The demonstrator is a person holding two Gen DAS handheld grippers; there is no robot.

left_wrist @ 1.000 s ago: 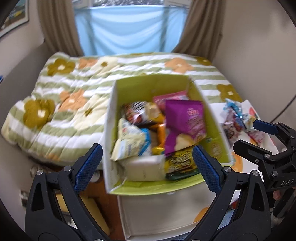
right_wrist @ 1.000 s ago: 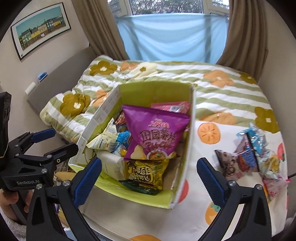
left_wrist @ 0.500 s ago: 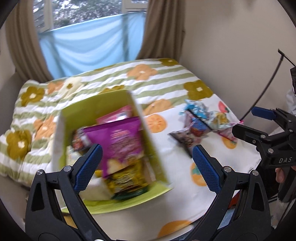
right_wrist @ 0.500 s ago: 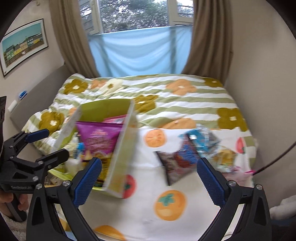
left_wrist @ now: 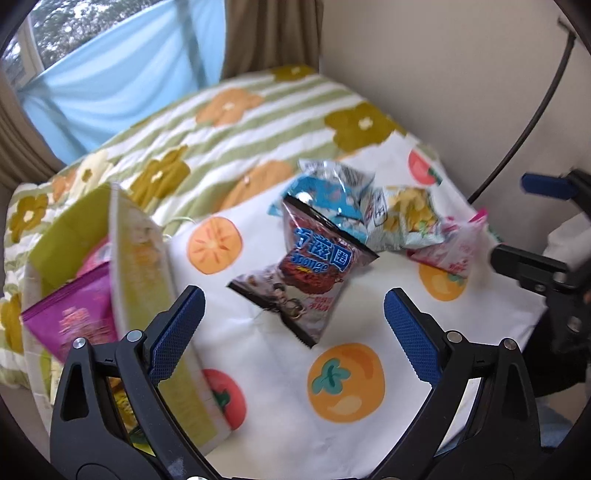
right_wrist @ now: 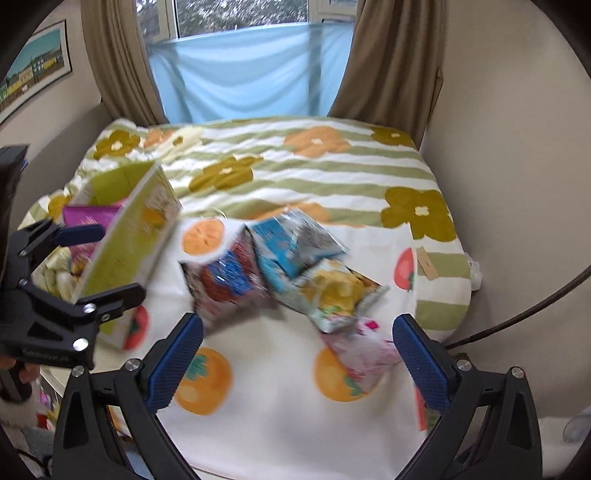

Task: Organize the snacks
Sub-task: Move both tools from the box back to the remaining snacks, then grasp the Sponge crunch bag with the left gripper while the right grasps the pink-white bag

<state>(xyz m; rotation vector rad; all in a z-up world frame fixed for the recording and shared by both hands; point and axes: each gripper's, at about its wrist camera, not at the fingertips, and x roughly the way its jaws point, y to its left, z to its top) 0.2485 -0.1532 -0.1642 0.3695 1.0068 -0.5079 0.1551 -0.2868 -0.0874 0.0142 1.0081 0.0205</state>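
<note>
dark snack bag (left_wrist: 303, 273) lying mid-cloth, long axis diagonal toward the box (left_wrist: 147, 266), left gripper (left_wrist: 293, 321) and right gripper (right_wrist: 297, 354) both wide apart, empty

I am looking at a small bedroom. At the far end a window (right_wrist: 240, 14) shows trees, its lower part covered by a pale blue cloth (right_wrist: 251, 74), with brown curtains (right_wrist: 391, 59) on both sides. Plain cream walls (right_wrist: 517, 166) close in left and right; a framed picture (right_wrist: 33, 70) hangs on the left wall. A bed fills the room, under a green-striped flowered quilt (right_wrist: 314, 166) and, nearer, a white fruit-print sheet (right_wrist: 266, 424). Soft daylight.
</note>
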